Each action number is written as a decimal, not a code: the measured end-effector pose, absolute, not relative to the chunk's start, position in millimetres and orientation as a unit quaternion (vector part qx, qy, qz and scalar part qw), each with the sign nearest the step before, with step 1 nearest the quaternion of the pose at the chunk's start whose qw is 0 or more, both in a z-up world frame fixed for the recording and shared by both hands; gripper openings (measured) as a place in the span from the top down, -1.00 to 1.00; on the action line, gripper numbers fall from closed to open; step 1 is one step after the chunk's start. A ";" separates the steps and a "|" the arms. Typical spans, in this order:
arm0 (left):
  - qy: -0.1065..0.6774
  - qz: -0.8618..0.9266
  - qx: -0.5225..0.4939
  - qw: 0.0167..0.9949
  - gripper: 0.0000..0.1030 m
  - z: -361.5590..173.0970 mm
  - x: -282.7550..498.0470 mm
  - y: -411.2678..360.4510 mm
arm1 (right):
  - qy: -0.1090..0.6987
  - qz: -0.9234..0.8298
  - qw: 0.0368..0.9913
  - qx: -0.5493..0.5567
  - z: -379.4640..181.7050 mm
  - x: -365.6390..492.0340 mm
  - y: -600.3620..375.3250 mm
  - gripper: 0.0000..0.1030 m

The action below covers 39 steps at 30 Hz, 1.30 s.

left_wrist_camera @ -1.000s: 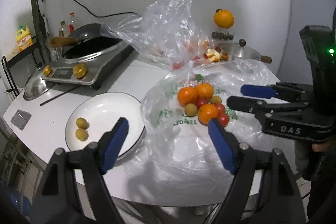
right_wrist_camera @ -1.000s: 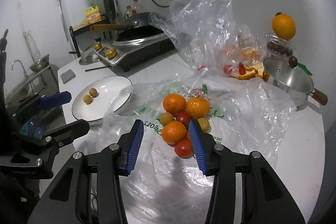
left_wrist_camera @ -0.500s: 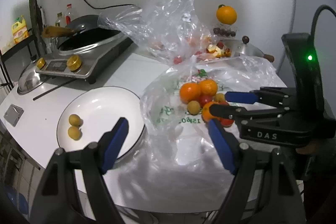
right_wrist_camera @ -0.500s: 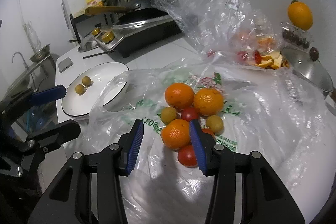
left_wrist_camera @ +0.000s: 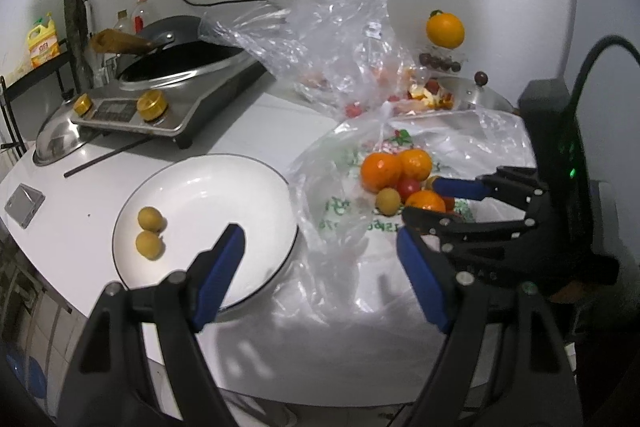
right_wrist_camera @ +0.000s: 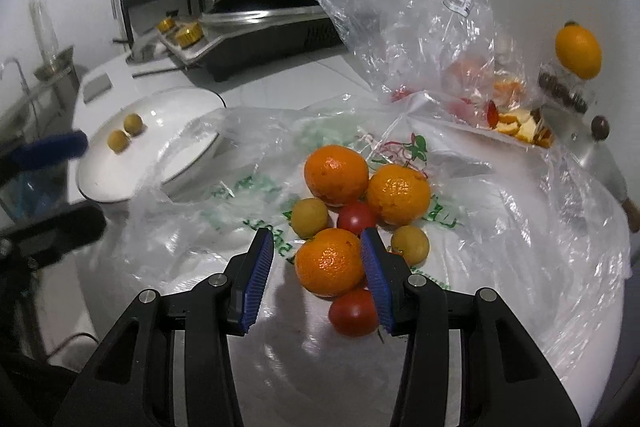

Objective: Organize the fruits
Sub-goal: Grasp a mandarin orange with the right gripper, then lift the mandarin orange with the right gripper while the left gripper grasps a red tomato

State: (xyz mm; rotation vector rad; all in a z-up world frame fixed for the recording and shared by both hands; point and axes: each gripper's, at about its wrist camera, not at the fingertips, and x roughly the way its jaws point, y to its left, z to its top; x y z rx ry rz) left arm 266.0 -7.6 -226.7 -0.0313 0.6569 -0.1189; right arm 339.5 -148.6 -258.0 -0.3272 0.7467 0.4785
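Note:
A pile of three oranges, red tomatoes and small yellow fruits lies on a flattened clear plastic bag [right_wrist_camera: 500, 227]. My right gripper [right_wrist_camera: 318, 263] is open and straddles the nearest orange [right_wrist_camera: 328, 261]; the left pad stands clear of it. In the left wrist view the right gripper [left_wrist_camera: 420, 199] reaches into the pile from the right, around that orange [left_wrist_camera: 426, 201]. My left gripper [left_wrist_camera: 316, 247] hangs open and holds nothing, over the near rim of the white plate [left_wrist_camera: 208, 195]. Two small yellow fruits [left_wrist_camera: 150, 231] lie on the plate's left side. The left gripper [right_wrist_camera: 52, 187] shows at the left edge of the right wrist view.
An induction cooker with a wok [left_wrist_camera: 168, 83] stands at the back left, a steel lid [left_wrist_camera: 56, 143] beside it. A second crumpled bag [left_wrist_camera: 340, 39] with fruit scraps rises behind the pile. A pot lid [right_wrist_camera: 580, 131] and an orange on a stand [right_wrist_camera: 578, 53] are at the back right.
My right gripper has moved forward and down to the pile and now straddles the nearest orange. My left gripper has drifted slightly closer to the plate, still open.

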 end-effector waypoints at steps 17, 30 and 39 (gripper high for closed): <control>0.316 -0.049 -0.005 0.947 -0.54 -220.1 254.1 -10.8 | 0.347 0.216 0.892 -0.191 -260.5 333.9 -146.2 0.18; 0.319 -0.074 0.036 0.944 -0.54 -220.8 257.5 -55.0 | 0.317 0.221 0.914 -0.123 -220.0 314.8 -200.0 0.18; 0.329 -0.097 0.058 0.937 -0.54 -227.3 270.1 -91.0 | 0.321 0.207 0.919 -0.095 -222.8 317.0 -238.8 0.18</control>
